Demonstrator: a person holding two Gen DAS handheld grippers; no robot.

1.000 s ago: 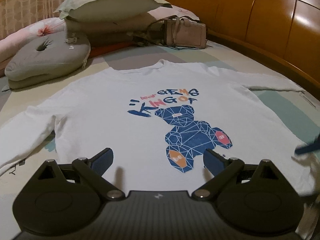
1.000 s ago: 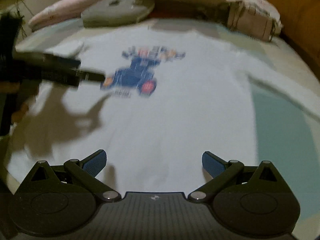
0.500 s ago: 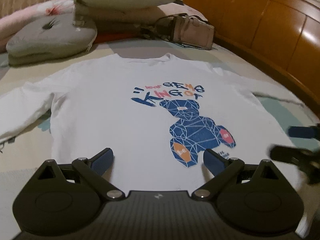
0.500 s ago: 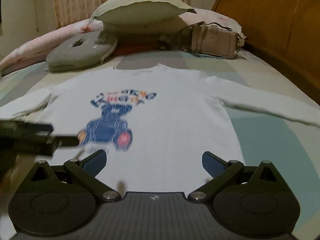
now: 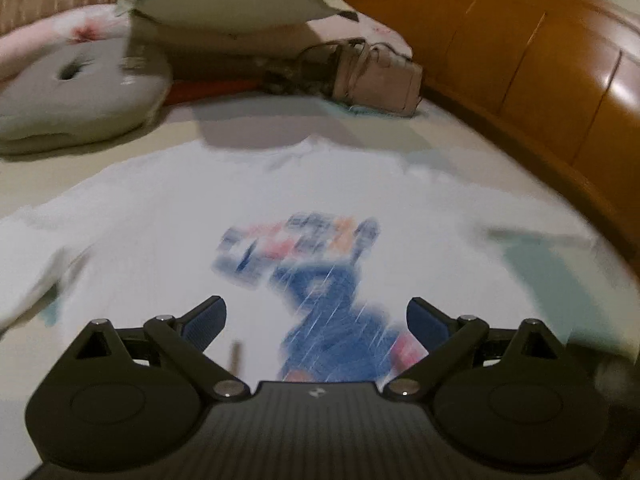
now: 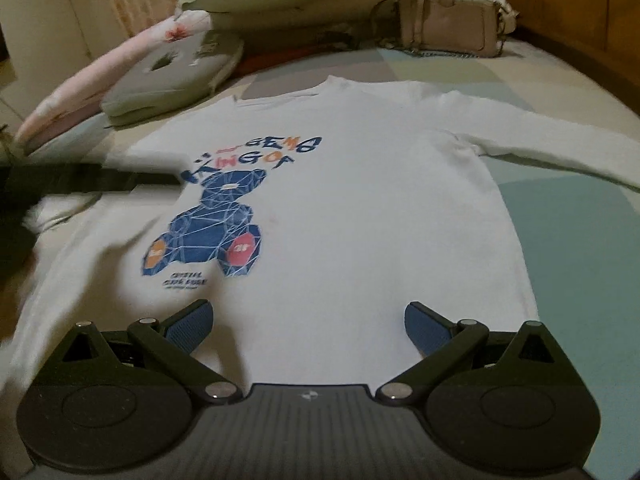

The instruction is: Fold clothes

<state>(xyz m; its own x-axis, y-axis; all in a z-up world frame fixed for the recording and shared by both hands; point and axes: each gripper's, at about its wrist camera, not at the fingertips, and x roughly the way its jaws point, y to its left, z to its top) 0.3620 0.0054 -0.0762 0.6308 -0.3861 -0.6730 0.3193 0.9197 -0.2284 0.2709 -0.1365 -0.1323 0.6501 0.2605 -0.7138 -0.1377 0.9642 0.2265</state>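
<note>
**On the bed: white bear sweatshirt spread flat, both grippers hanging loose over the hem**

On the bed (image 6: 580, 216), with its pale green-and-cream patchwork sheet, the white long-sleeved cotton sweatshirt with the blue geometric bear print (image 6: 360, 200) lies face up. The body is flat, the collar points toward the pillows, and the sleeves run out to either side. No fold shows in it anywhere that I can see.

The right gripper (image 6: 307, 326) sits over the bottom hem with its jaws spread wide and nothing between them. The left gripper (image 5: 316, 322) is the same, splayed and empty, above the lower part of the print. That view is heavily motion-blurred, so I can't say much more from it.

How it'll handle, as my guess: light, floppy knit with zero stiffness. It will sag and drape from wherever it's pinched, and it may drag on the sheet and bunch rather than slide. It isn't fragile or slippery.

Best places to grab look like the edges: a cuff or the shoulder seam to bring a sleeve across, or the two hem corners to lift the bottom. A pinch in mid-panel would probably just tent the top layer.

Behind the collar are a grey round cushion with a centre dimple (image 6: 176, 72) and a beige leather handbag (image 6: 444, 24), both well clear of the shirt.
</note>
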